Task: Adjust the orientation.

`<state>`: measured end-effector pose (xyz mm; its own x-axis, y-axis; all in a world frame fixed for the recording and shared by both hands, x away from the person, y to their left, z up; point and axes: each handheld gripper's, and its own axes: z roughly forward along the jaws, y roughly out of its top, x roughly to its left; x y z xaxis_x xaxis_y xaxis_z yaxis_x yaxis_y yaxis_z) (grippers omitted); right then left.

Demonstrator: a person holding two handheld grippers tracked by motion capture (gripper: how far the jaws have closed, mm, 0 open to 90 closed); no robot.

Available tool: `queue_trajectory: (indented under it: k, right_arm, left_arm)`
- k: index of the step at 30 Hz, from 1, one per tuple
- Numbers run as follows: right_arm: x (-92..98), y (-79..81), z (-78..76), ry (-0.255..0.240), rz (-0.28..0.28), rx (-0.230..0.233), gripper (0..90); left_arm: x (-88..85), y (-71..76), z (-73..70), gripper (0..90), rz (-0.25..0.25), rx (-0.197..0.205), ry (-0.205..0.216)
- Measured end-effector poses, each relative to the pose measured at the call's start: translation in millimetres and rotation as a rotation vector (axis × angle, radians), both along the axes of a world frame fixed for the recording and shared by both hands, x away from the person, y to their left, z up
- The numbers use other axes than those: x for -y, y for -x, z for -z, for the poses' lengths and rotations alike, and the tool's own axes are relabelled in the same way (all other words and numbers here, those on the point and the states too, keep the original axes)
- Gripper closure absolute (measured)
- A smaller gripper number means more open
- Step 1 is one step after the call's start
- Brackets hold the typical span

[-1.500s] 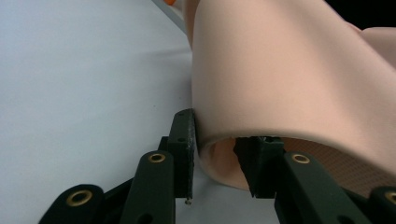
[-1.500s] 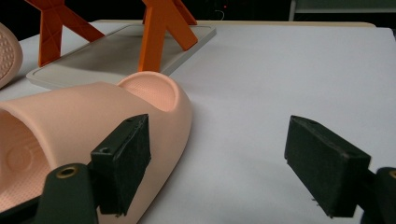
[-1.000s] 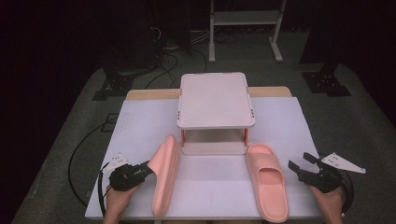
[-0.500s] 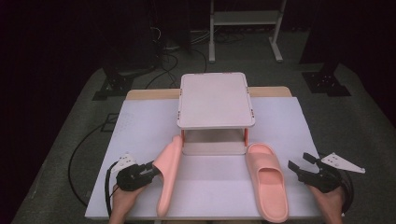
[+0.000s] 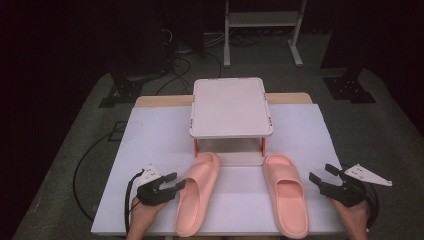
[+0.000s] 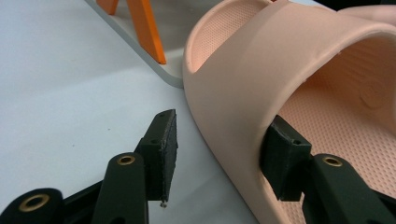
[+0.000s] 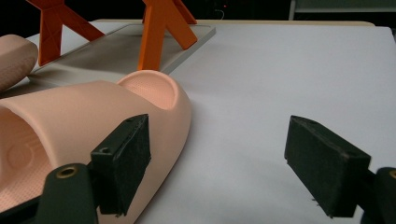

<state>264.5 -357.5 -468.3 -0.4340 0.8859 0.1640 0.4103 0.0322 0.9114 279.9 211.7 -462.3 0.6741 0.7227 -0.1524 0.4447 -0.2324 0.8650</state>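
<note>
While left gripper (image 6: 217,154) fingers straddle the left slipper (image 6: 299,88) wall, right gripper (image 7: 229,163) fingers spread wide.

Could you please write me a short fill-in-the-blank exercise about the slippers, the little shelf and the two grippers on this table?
1. The two slippers are both ____ in colour.
2. The left gripper has its open jaws on either side of the left slipper's ____ wall.
3. The small shelf stands on ____ legs.
4. The right gripper touches the right slipper: yes or no? ____

Missing words: pink; side; orange; no
</note>
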Motion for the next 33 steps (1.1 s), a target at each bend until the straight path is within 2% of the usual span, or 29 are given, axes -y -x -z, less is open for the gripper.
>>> queue_trajectory:
  k: [5,7,9,12,13,16,22,28,33]
  right_arm:
    - [1.3,0.8,0.4,-0.003,-0.005,0.003,21.8]
    - [1.9,1.9,0.2,-0.005,-0.006,0.001,21.5]
    - [2.3,2.2,0.2,-0.009,-0.008,0.005,21.2]
    - [4.2,4.8,-0.2,-0.015,-0.009,0.008,21.1]
    - [4.2,4.8,-0.2,-0.015,-0.009,0.008,21.1]
    - [5.9,5.5,0.0,-0.018,-0.007,0.011,20.9]
    - [6.2,6.7,-0.7,-0.024,-0.018,0.012,20.2]
    - [6.4,7.8,-2.0,-0.035,-0.028,0.021,19.5]
    - [5.4,11.6,-3.5,-0.035,-0.057,0.031,18.9]
  left_arm:
    - [4.0,0.7,0.6,46.9,0.005,0.002,-0.002]
    - [10.6,-0.1,1.1,46.3,0.025,0.001,0.013]
    - [14.2,0.2,0.8,46.5,0.034,0.005,0.01]
    - [27.8,2.2,0.0,46.7,0.062,0.022,-0.016]
    - [27.8,2.2,0.0,46.8,0.062,0.022,-0.016]
    - [34.4,4.0,1.3,48.1,0.058,0.036,-0.073]
    - [35.1,4.4,2.5,54.3,0.059,0.042,-0.07]
    - [37.9,6.4,2.6,58.6,0.048,0.056,-0.088]
    - [39.8,8.5,1.7,61.8,0.033,0.072,-0.104]
